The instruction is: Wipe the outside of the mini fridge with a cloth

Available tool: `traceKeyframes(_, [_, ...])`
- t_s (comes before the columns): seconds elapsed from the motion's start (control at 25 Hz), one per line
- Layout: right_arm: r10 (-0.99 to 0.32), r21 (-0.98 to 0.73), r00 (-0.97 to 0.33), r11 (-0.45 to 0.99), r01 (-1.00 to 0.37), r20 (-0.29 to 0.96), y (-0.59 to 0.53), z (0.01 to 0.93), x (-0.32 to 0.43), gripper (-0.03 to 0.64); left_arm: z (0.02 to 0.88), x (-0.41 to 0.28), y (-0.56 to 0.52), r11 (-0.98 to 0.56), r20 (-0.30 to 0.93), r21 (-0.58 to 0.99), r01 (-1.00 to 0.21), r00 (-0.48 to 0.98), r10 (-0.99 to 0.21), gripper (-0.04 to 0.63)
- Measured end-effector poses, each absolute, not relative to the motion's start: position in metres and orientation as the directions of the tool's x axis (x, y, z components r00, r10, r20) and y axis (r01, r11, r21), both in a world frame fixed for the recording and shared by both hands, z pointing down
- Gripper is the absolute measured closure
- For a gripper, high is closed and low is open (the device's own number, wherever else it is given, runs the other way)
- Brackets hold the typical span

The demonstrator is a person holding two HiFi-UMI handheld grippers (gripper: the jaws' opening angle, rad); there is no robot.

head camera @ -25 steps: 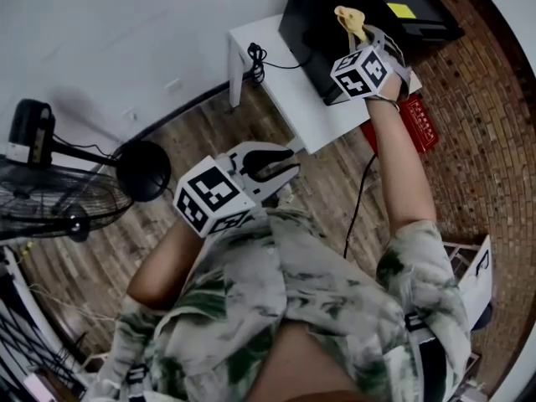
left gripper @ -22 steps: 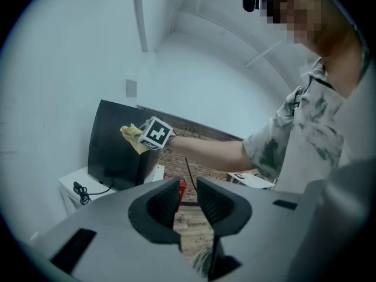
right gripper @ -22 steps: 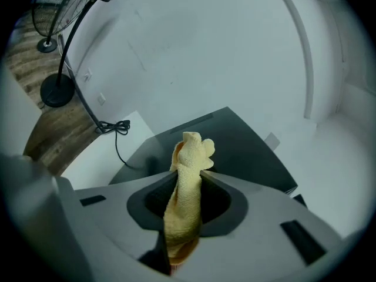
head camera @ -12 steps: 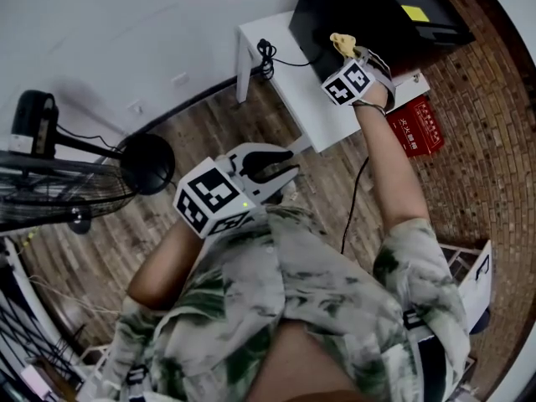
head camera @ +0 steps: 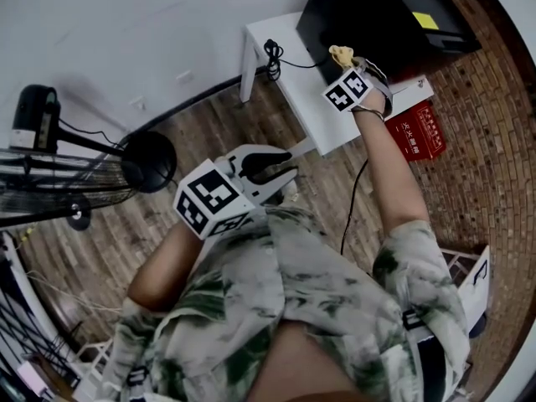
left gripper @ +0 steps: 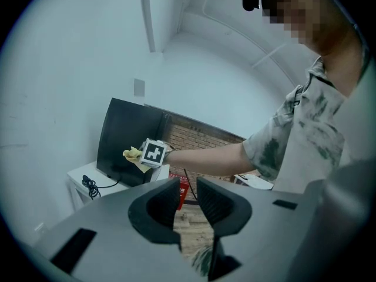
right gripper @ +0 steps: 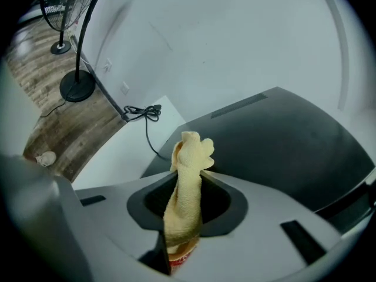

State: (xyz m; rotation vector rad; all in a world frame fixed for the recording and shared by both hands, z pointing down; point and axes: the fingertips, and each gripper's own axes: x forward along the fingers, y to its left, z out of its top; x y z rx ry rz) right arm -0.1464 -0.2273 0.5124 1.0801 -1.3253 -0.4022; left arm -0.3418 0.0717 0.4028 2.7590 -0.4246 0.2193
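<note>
A black mini fridge (head camera: 381,15) stands on a low white table (head camera: 314,107) by the wall. My right gripper (head camera: 345,67) is stretched out to it, shut on a yellow cloth (head camera: 341,54) that lies against the fridge's near side, low down by the table top. In the right gripper view the cloth (right gripper: 189,157) sticks up from between the jaws of the right gripper (right gripper: 187,184), with the fridge (right gripper: 282,134) just beyond. My left gripper (head camera: 283,162) hangs back near the person's chest. In its own view the left gripper (left gripper: 188,195) is open a little and holds nothing.
A black cable (head camera: 272,55) lies coiled on the table's left end. A standing fan (head camera: 50,191) with a round base (head camera: 149,162) is on the wooden floor to the left. A red box (head camera: 419,132) lies on the floor beside the table, and a cord (head camera: 356,199) hangs down.
The right gripper has slid with the cloth down the fridge's side toward the table top. The left gripper has stayed where it was.
</note>
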Motion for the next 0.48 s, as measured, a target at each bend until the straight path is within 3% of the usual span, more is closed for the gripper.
traceKeyframes(0.48, [-0.917,0.899,0.184,0.278,-0.339,0.353,-0.253,0.342,-0.189,0.518,0.393,-0.341,0.068,-0.907,0.168,0.295,-0.299,0.951,-0.259,0.495])
